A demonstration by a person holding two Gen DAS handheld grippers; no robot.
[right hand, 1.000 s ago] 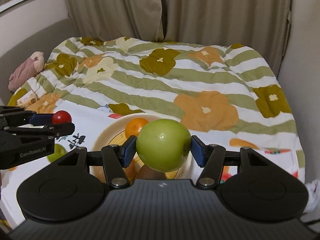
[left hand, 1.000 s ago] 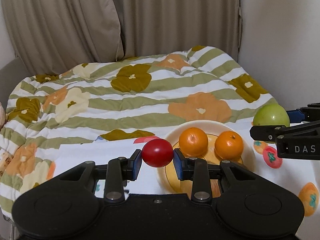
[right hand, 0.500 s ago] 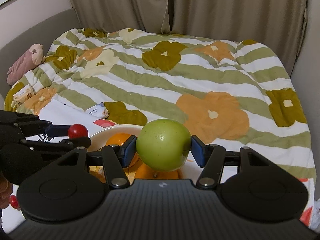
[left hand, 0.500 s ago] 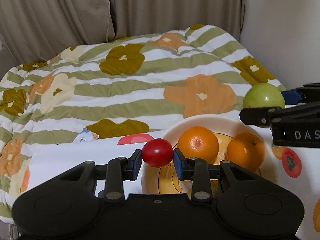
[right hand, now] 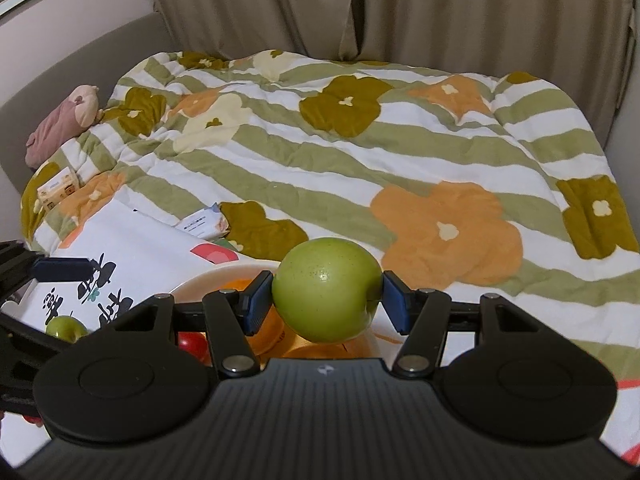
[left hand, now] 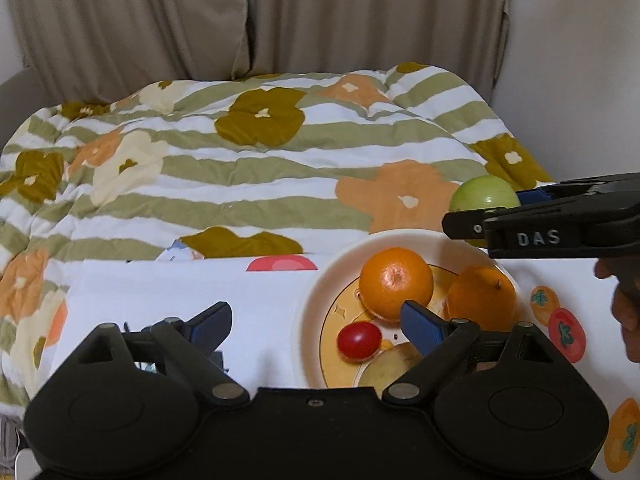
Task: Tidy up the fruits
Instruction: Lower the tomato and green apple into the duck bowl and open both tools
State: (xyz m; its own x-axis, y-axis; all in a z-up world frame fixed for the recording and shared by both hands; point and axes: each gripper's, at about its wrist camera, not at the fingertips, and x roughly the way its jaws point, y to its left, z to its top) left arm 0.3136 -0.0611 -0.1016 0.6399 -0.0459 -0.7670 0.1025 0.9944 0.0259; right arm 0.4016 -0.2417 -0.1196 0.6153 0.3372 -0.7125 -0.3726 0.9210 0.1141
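While the left gripper (left hand: pixel 316 324) opens, its jaws clear of the cherry tomato (left hand: pixel 359 340) lying near the oranges (left hand: pixel 396 283) in the plate (left hand: pixel 310 322), the right gripper (right hand: pixel 327 300) clamps a green apple (right hand: pixel 327 289) above the plate's far right rim, which likely needs lowering into a free spot.

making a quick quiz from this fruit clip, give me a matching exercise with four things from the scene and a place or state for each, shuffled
Things:
1. small red fruit
2. green apple
3. left gripper
4. two oranges

Places or states:
A. clamped between the right gripper's pads
B. side by side at the far side of the plate
C. jaws opening, nothing between the pads
D. lying on the plate, near its front, free of any gripper

Pairs: 1-D, 2-A, 3-C, 4-B
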